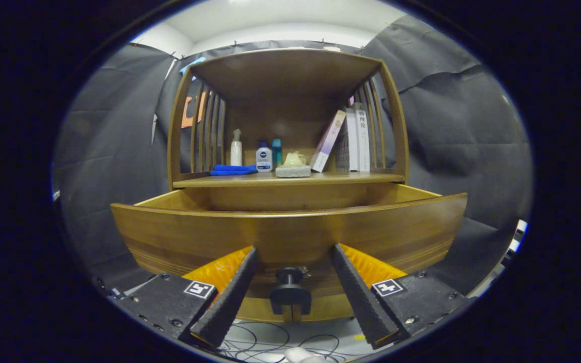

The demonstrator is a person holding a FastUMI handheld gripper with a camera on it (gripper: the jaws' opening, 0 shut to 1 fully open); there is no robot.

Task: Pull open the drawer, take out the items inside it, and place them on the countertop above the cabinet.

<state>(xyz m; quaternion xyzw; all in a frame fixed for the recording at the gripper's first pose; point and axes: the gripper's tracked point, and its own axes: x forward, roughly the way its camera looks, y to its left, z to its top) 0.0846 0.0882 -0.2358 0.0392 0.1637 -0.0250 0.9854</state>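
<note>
Though pulled out, drawer ahead of gripper.

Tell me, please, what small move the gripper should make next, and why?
Probably lift and reach forward over the drawer front. The drawer is already pulled out, and the gripper is open with its fingers apart on either side of the knob, holding nothing. The inside is hidden from here.

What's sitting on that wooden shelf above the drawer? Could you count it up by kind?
Bottles: 3
Books: about 3
Blue cloth: 1
Pale ornament on a block: 1
Total: about 8

The gripper is open, either side of the drawer knob.
</note>
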